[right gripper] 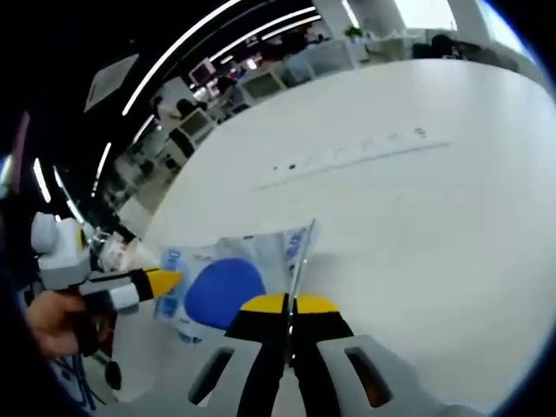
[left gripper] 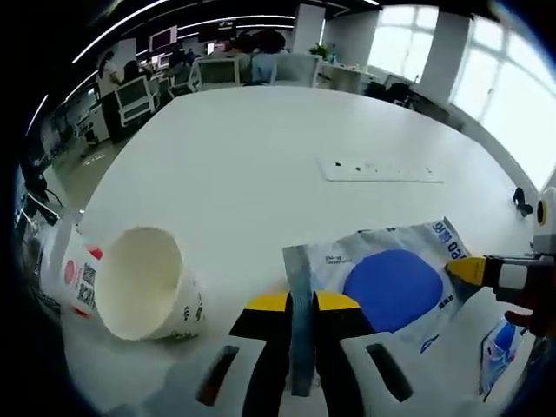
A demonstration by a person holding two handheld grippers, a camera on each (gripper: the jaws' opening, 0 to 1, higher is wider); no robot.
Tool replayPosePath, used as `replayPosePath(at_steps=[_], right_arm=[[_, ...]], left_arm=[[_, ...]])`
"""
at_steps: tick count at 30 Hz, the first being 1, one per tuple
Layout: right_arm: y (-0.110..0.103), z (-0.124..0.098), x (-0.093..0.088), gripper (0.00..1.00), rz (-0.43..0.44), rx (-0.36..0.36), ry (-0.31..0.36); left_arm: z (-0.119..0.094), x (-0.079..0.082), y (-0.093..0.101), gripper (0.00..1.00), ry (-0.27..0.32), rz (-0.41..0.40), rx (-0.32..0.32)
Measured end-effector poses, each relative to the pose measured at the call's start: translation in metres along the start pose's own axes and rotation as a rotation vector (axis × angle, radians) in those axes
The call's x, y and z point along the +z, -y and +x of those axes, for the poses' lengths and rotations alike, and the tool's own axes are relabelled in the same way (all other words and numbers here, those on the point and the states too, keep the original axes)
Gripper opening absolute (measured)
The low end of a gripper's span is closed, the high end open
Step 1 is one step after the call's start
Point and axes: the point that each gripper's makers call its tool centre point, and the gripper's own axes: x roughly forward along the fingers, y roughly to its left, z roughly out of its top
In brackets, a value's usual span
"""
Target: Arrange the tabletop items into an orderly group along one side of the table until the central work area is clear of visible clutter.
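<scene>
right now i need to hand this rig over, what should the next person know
Left claw: shut on one edge of the blue-and-white pouch.
Right claw: shut on the opposite edge of the same pouch, so it is held between both.
Paper cup lies on its side on the white table, left of the pouch, next to a red-and-white packet. Another small blue packet sits past the right claw.
Done: pouch gripped. Left: set it at one side, then bring the cup and packets to join it.

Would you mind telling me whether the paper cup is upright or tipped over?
Tipped over: the paper cup lies on its side on the table, open mouth and pale inside facing the camera.
</scene>
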Motion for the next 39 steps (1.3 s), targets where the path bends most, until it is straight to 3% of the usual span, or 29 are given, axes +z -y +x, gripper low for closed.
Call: replayPosePath(at_steps=[13,26,30,39], right_arm=[[0.008,0.012,-0.003,0.00,0.010,-0.008,-0.014],[0.003,0.019,0.002,0.00,0.019,-0.003,-0.004],[0.002,0.020,0.003,0.00,-0.027,-0.015,-0.003],[0.001,0.019,0.002,0.00,-0.020,-0.017,0.000]], left_arm=[[0.012,0.003,-0.003,0.08,-0.039,0.013,0.048],[0.011,0.007,-0.013,0.09,-0.036,0.038,0.085],[0.008,0.012,-0.013,0.10,-0.024,0.124,0.103],[0.001,0.018,-0.011,0.18,-0.008,0.239,0.134]])
